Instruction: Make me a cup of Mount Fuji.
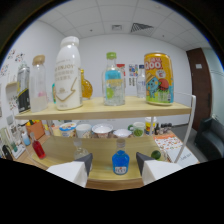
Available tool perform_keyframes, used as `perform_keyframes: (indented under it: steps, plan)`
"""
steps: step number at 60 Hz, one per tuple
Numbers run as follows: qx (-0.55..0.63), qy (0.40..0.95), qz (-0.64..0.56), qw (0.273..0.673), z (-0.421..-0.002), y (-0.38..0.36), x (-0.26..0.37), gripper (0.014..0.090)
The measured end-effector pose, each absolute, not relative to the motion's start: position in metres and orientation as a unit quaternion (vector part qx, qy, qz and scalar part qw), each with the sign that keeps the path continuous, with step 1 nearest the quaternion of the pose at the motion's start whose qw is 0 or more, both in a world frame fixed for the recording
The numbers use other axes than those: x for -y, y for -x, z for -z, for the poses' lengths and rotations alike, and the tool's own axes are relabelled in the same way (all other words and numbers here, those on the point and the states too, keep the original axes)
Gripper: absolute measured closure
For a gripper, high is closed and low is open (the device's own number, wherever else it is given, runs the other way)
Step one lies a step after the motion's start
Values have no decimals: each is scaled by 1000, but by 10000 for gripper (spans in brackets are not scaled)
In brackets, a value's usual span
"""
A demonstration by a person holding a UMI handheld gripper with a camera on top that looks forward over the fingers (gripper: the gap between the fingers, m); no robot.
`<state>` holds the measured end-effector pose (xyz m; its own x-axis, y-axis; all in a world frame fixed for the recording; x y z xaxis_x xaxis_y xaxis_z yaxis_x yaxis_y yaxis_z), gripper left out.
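Gripper (114, 161) fingers wide apart, holding nothing. Small blue bottle (120, 162) stands between them on the lower shelf (100, 150). White bottle (68, 74) and yellow can (159, 79) sit on the top shelf (105, 109).

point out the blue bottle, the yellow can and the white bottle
blue bottle (120, 163), gripper view, on its body
yellow can (159, 79), gripper view, on its printed side
white bottle (68, 75), gripper view, on its label

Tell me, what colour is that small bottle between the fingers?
Blue bottle, with a blue cap, seen in the gripper view.
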<state>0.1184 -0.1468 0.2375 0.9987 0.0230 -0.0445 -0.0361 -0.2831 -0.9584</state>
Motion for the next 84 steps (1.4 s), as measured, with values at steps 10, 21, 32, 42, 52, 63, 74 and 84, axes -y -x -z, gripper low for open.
perform_keyframes:
  steps: [10, 21, 32, 42, 52, 63, 74, 84]
  plan:
    - [-7, 821, -5, 570, -200, -131, 115, 415]
    - [-4, 819, 0, 573, -193, -135, 108, 675]
    - [6, 823, -20, 568, -197, -131, 117, 687]
    - [12, 806, -22, 591, -231, -126, 153, 689]
    - [12, 818, -11, 574, -201, -122, 202, 692]
    - [1, 849, 17, 528, -126, -128, 226, 691]
    - [103, 838, 156, 513, -113, -139, 226, 689]
    - [276, 762, 322, 490, -131, -135, 219, 692]
